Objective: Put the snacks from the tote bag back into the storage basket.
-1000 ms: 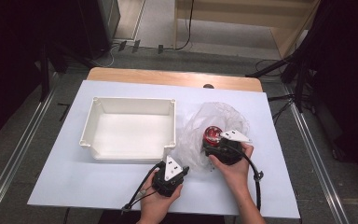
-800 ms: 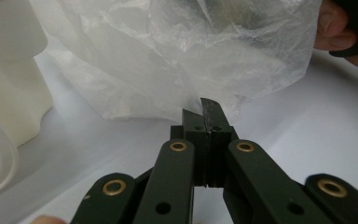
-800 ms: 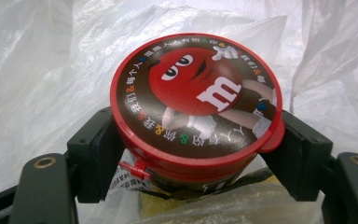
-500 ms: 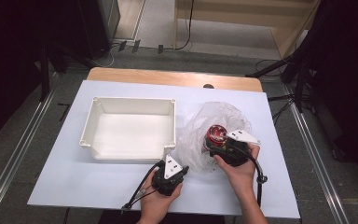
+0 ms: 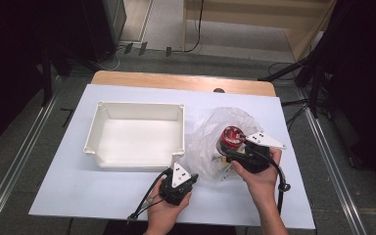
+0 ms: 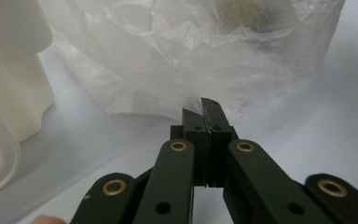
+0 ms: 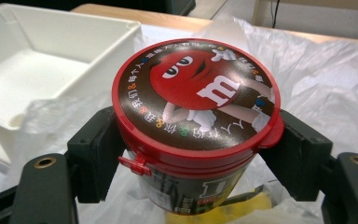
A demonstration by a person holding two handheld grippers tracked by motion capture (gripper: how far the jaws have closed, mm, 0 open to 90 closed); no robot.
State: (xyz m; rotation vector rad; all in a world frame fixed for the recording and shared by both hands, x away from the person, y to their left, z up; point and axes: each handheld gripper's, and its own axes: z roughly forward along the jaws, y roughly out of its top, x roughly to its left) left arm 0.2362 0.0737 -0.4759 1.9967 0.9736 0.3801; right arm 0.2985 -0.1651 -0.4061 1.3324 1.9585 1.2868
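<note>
Here, a red-lidded candy tub [image 7: 196, 126] is clamped upright between the jaws of the right gripper [image 5: 240, 155], inside the crumpled clear plastic bag [image 5: 215, 142] lying on the white tabletop [image 5: 78, 186] just right of the white tray [image 5: 137, 139]. The left gripper [image 6: 205, 119] is seen with its jaws pressed together, pinching the bag's near edge.

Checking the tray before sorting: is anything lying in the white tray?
No, the white tray shows a bare floor with nothing in it.
</note>
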